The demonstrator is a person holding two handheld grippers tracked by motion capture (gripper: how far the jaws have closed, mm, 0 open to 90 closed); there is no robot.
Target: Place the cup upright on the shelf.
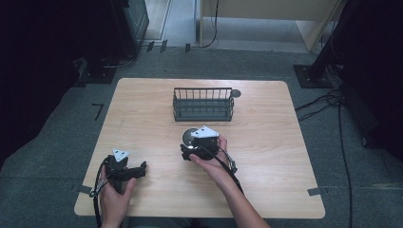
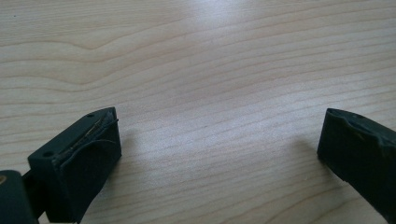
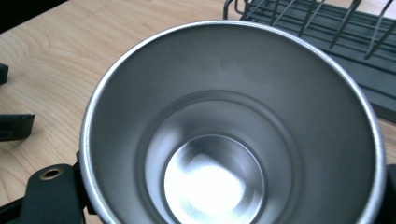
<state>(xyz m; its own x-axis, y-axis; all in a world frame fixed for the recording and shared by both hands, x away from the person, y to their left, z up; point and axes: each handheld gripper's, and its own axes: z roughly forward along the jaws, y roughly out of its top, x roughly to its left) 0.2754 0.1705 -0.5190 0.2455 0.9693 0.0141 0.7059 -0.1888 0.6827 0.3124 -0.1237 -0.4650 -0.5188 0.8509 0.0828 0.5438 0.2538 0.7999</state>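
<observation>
Steel cup (image 3: 233,135) — clamped between the jaws of the right gripper (image 1: 191,142), mouth towards its camera, held near the table's (image 1: 266,156) middle just in front of the black wire rack (image 1: 203,104). Left gripper (image 1: 138,170) — jaws wide apart, nothing between them, low over bare wood at the near left.

Left gripper (image 2: 217,154) over bare wooden table (image 2: 210,60), jaws apart.

Two black jaws rise from the bottom edge, one at lower left, one at lower right, standing wide with nothing between them. The left jaw shows its top face with two small holes and a worn, frayed pad edge; the right jaw is cut off by the frame's corner. Pale wood grain runs across beneath, with a soft sheen near the top centre and faint shadows beside each jaw.
</observation>
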